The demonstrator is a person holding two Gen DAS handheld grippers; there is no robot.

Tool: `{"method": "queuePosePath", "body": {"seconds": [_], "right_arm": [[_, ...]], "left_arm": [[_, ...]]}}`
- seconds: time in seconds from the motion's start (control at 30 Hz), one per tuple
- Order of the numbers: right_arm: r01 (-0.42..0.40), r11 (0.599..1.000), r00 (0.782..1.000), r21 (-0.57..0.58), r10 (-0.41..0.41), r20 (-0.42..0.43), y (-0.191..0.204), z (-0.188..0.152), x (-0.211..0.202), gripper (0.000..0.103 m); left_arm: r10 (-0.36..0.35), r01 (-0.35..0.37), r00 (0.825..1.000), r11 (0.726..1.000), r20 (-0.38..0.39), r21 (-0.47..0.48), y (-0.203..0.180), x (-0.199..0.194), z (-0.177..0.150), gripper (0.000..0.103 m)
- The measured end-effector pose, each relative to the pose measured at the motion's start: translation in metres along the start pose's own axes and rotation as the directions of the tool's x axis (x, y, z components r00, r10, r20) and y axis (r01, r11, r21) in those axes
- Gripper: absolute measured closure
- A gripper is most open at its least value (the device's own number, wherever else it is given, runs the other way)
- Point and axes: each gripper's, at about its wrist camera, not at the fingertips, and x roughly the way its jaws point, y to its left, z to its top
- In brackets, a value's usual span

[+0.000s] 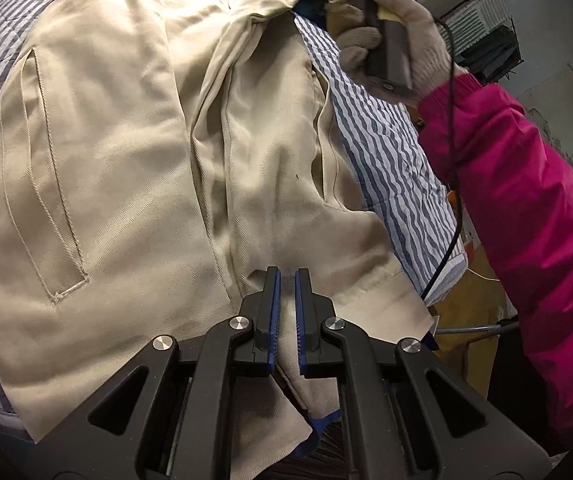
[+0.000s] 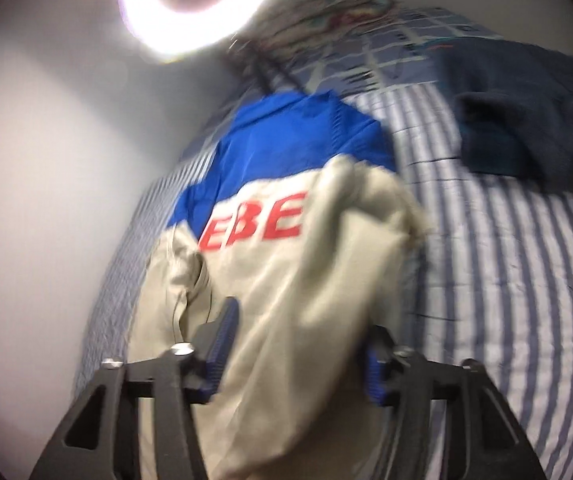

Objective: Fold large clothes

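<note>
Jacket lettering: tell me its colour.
Red, on the beige jacket below its blue yoke; the lettering shows best in the right wrist view.

the right wrist view is smeared with blur. the jacket (image 2: 286, 272) covers the gap in the right tongs (image 2: 294, 360), and its red lettering (image 2: 252, 222) is partly hidden. the dark garment (image 2: 526, 120) on the bed (image 2: 506, 280) is indistinct.

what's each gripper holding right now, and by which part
Left gripper: shut on the beige jacket, pinching a fold near its hem. Right gripper: its fingers are wide apart with jacket cloth between them; no firm hold is visible.
</note>
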Motion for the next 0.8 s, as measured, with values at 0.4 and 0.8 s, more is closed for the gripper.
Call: {"method": "queuePosePath", "body": {"seconds": [0.4, 0.8], "right_arm": [[0.15, 0.985, 0.989, -0.081, -0.15, 0.003, 0.033, 0.011, 0.015, 0.101], [0.025, 0.98, 0.985, -0.196, -0.058, -0.165, 0.074, 0.024, 0.104, 0.066]], "left_arm": [[-0.015, 0.015, 1.0, 1.0, -0.012, -0.014, 0.007, 0.003, -0.001, 0.1], [-0.012, 0.012, 1.0, 1.0, -0.025, -0.011, 0.003, 0.007, 0.001, 0.1]]}}
